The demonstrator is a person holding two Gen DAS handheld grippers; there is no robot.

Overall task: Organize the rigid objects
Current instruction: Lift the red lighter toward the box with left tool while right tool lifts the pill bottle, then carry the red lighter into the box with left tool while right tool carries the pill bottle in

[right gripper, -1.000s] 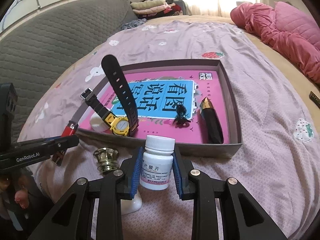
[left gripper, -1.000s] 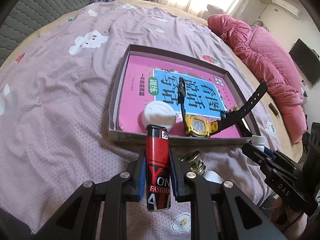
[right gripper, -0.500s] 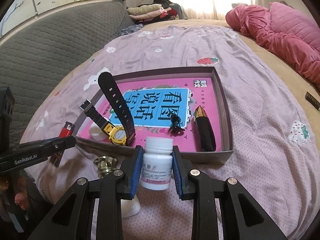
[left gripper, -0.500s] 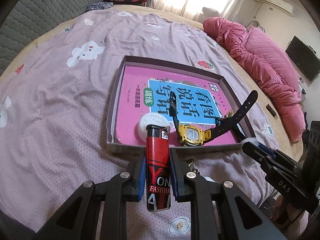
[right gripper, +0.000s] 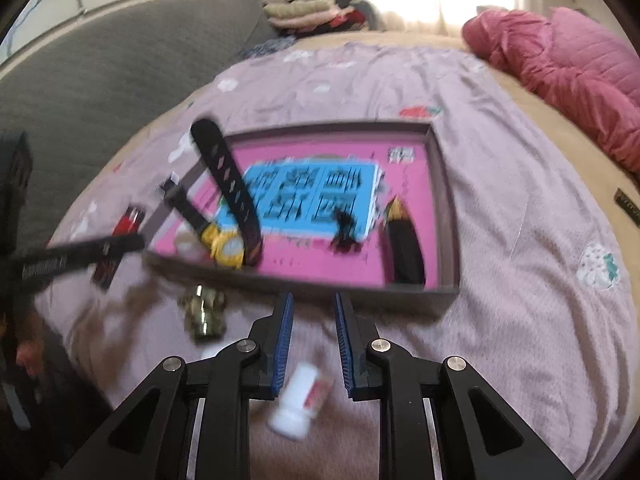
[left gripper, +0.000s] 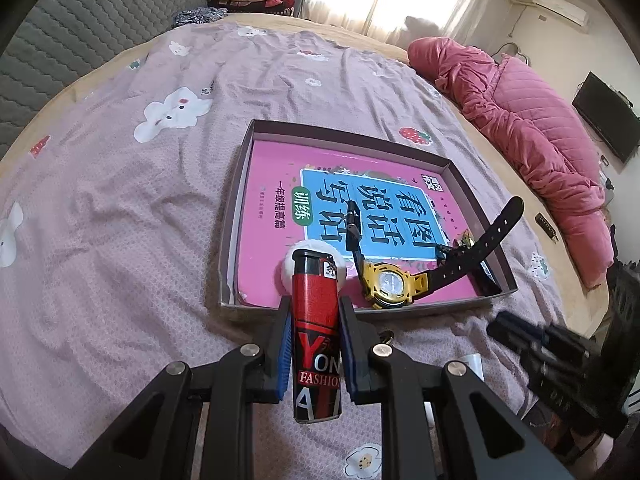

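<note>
Bedspread point(right gripper: 500, 208): pill bottle point(right gripper: 298, 400) lying tilted below parted right jaws.

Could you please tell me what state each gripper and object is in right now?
Left gripper: shut on the red lighter, upright.
Right gripper: open, holding nothing.
White pill bottle: out of the grip, tipped over below the fingers; image blurred.
Tray: holds the watch and pen.
Brass piece: on the bedspread outside the tray.

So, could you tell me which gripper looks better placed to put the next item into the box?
The left gripper. It is shut on the red lighter just short of the box. The right gripper grips nothing; the white pill bottle lies on the bedspread beneath it.
</note>
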